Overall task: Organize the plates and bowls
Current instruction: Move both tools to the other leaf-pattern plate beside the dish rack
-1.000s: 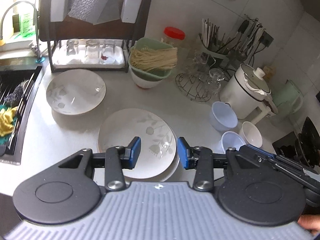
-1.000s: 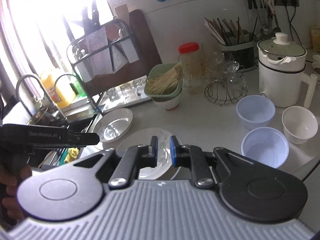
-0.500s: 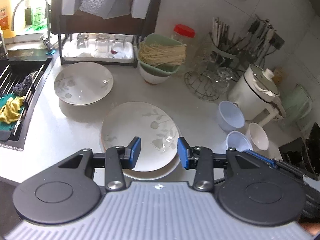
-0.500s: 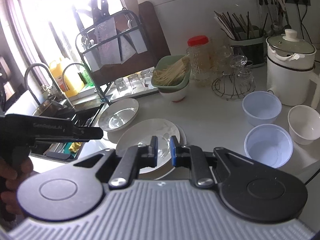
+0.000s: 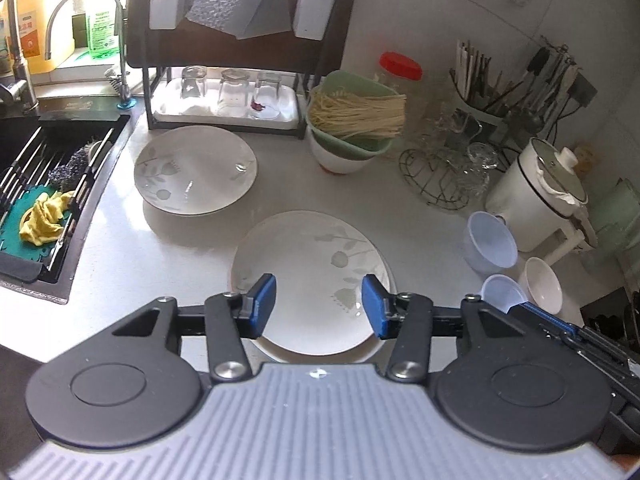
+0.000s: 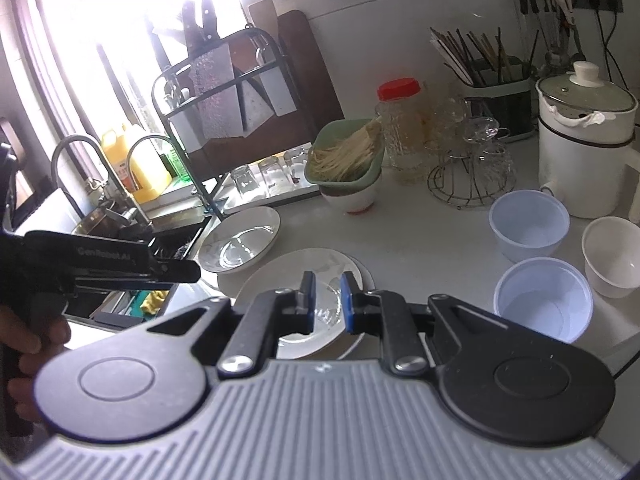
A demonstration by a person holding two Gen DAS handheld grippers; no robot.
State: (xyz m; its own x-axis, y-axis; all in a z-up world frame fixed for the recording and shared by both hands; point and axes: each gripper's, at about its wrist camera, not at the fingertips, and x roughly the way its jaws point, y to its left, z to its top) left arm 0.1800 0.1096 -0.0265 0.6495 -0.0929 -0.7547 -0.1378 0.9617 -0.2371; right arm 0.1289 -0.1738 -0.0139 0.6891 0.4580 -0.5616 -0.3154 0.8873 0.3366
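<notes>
Left gripper: the left gripper hangs tilted down over the tabletop, its jaws opening, with nothing between the blue pads.
Right gripper: the right gripper is all but closed, only a narrow slit between its pads, and it holds nothing.
Stacked plates: the stacked plates lie flat, face up, straight ahead of and below the left gripper's fingers; they are round, so no long axis. The leaf print runs toward the far right rim. In the right wrist view the same stack sits just beyond the closed fingers.
Single plate: a single plate with a leaf print lies flat, further out and to the left of the left gripper, apart from the stack.
Bowls: two pale blue bowls and a white bowl stand upright, mouths up, to the right of the right gripper, near one another.
Writing: "GenRobot.AI" reads along the black body of the left gripper as seen in the right wrist view. The labels on the yellow jug and green bottle are too small to read.
</notes>
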